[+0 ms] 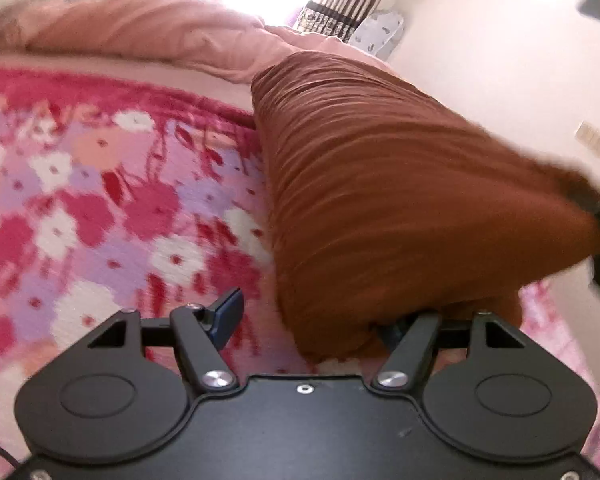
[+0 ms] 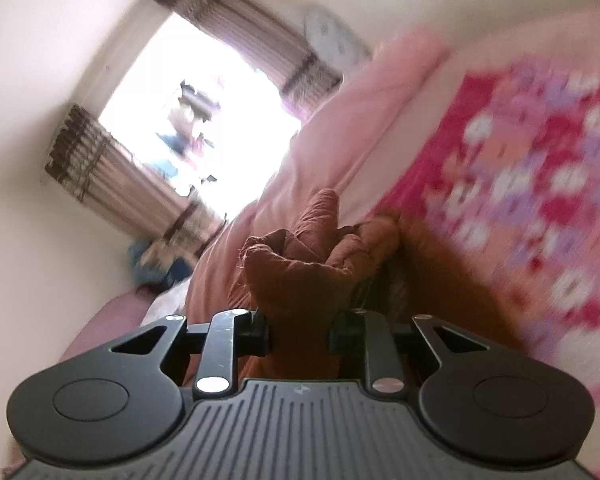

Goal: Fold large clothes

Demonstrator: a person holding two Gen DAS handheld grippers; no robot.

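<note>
We are looking along two hand-held grippers over a bed covered by a pink floral blanket [image 1: 100,208], patterned in red, white and lilac blossoms.

In the left wrist view, a rust-brown garment [image 1: 380,184] hangs as a broad, finely wrinkled sheet to the right of centre, lifted off the blanket and stretched toward the far right edge of the view. The left gripper [image 1: 312,320] has its jaws spread wide. Its left fingertip [image 1: 228,316] stands bare above the blanket, touching nothing (the other fingertip is hidden behind the lower edge of the cloth, so we cannot tell whether it touches the fabric). Nothing is pinched between them.

In the right wrist view, the right gripper [image 2: 300,330] has its jaws drawn in on a bunched corner of the same brown garment [image 2: 300,276], which bulges up between the fingers in crumpled folds. The blanket [image 2: 520,168] streaks past on the right, blurred.

Beyond the bed lies a plain pink quilt [image 1: 148,28], then a bright window [image 2: 204,120] flanked by striped brown curtains [image 2: 100,176].
</note>
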